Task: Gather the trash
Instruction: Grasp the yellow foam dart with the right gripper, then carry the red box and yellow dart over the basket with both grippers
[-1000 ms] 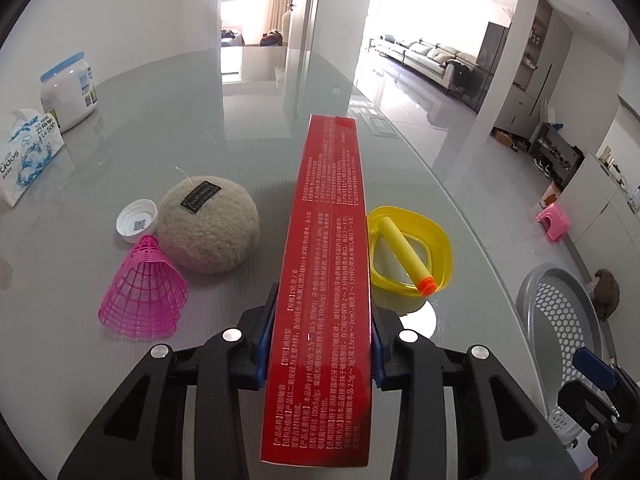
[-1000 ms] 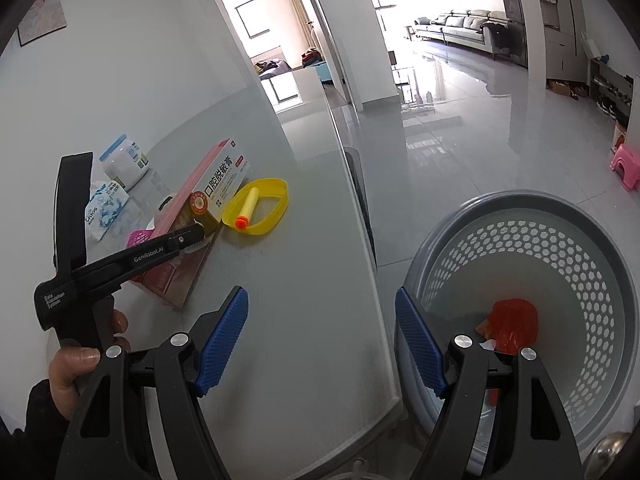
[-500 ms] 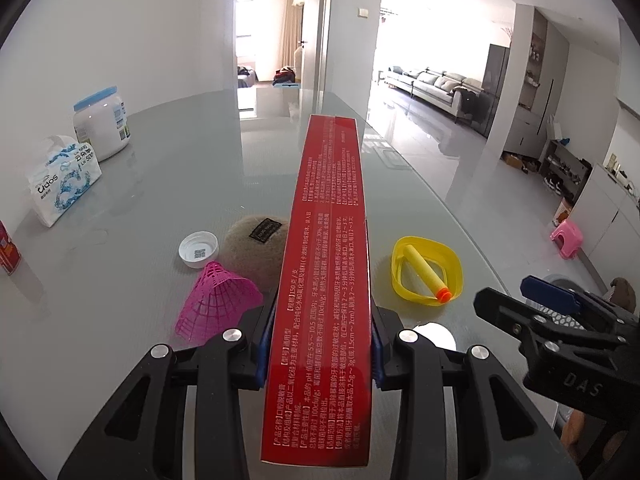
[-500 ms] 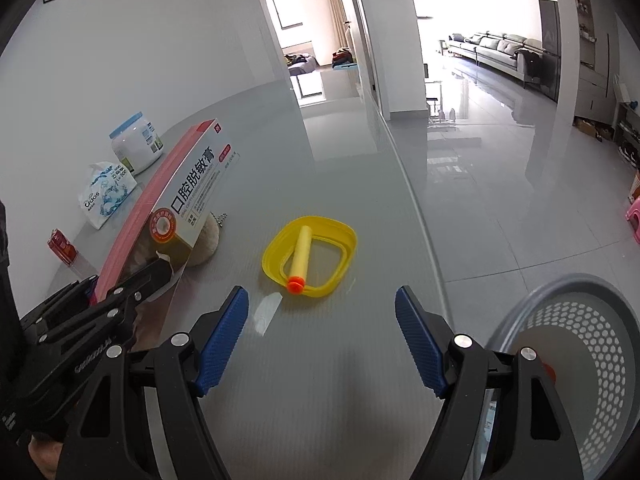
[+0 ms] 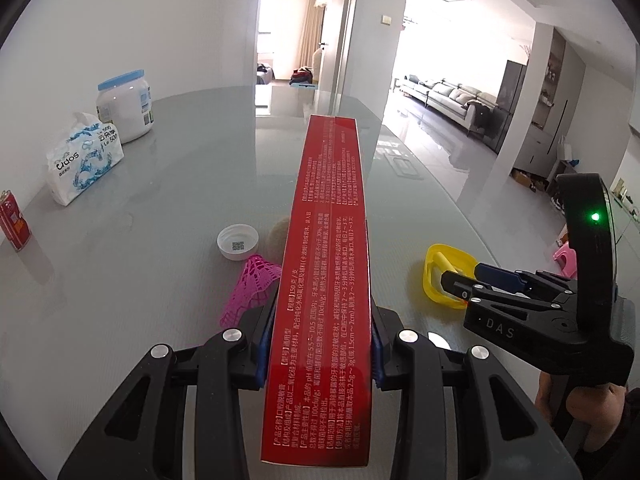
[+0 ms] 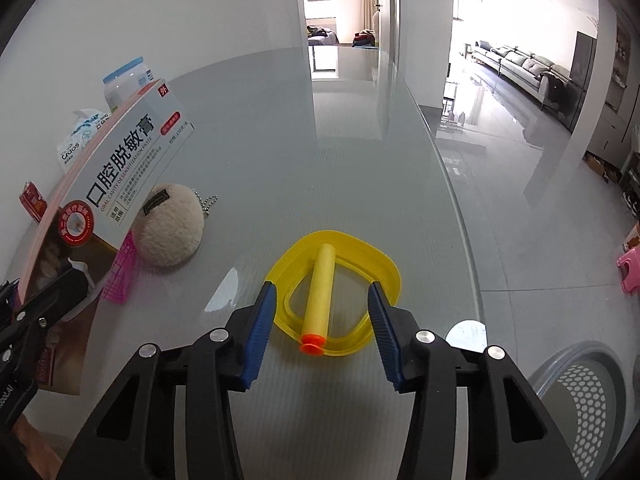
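Trash pickup at the grey glass bench [image 6: 360, 160]

Left tool [image 5: 318, 354] clamps the long red cardboard box [image 5: 326, 280]. Right tool [image 6: 320, 322], jaws closing but not yet touching, straddles the yellow foam dart [image 6: 320, 284] lying in a yellow plastic ring [image 6: 384, 276] near the bench's right edge; light, squashy, best pinched mid-shaft.

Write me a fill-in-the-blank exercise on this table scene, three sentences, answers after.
1. The left gripper is shut on a long ___ toothpaste box.
2. The foam dart lies across a ___ plastic ring.
3. The right gripper, with fingers closing, points at the ___.

Missing words: red; yellow; dart
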Action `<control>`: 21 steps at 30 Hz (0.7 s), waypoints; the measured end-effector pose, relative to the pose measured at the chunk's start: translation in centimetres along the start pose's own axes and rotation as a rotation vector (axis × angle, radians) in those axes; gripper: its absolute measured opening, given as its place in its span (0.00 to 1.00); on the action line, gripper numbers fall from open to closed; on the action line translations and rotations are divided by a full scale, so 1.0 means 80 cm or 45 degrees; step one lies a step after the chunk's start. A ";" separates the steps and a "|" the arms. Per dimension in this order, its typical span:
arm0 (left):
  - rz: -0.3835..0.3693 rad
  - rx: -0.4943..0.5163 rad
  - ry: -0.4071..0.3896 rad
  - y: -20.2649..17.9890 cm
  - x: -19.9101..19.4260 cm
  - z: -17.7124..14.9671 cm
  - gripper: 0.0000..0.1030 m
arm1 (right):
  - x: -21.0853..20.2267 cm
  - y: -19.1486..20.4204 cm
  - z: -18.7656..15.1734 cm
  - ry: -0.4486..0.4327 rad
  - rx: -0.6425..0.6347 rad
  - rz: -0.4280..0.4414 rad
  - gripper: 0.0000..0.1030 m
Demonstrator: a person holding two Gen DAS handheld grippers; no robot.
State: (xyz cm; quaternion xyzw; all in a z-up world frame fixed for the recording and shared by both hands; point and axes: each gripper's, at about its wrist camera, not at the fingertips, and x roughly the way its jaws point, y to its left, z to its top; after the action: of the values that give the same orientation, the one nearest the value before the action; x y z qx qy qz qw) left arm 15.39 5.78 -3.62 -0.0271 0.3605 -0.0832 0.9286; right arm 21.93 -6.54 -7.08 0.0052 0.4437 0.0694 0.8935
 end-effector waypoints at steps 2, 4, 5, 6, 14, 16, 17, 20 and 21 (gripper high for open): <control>-0.004 -0.001 0.001 0.000 0.000 0.001 0.35 | 0.005 0.000 0.000 0.012 0.006 -0.003 0.41; -0.006 0.002 0.001 -0.004 -0.001 0.000 0.35 | 0.009 -0.002 -0.001 0.016 0.010 -0.013 0.41; -0.008 0.002 0.000 0.004 0.003 0.004 0.35 | 0.011 -0.001 -0.001 0.020 0.009 -0.015 0.39; -0.008 0.003 0.000 0.005 0.003 0.003 0.35 | 0.013 -0.001 -0.001 0.025 0.006 -0.016 0.36; -0.003 0.008 -0.006 0.005 0.002 0.004 0.35 | 0.014 0.001 -0.006 0.024 -0.005 -0.017 0.12; -0.003 0.010 -0.006 0.005 0.002 0.004 0.35 | 0.008 0.001 -0.008 0.008 -0.002 -0.012 0.12; -0.003 0.010 -0.007 0.005 0.002 0.004 0.35 | 0.006 0.002 -0.010 0.000 0.002 -0.008 0.12; -0.003 0.015 -0.011 0.004 0.002 0.004 0.35 | -0.006 -0.001 -0.012 -0.020 0.022 0.005 0.12; -0.004 0.018 -0.012 0.003 0.002 0.003 0.35 | -0.011 -0.002 -0.014 -0.026 0.027 0.010 0.12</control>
State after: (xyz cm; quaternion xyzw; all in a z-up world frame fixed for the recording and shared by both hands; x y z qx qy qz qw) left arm 15.71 5.99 -3.56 -0.0214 0.3556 -0.0872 0.9303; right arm 20.53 -6.89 -7.12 0.0170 0.4351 0.0680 0.8977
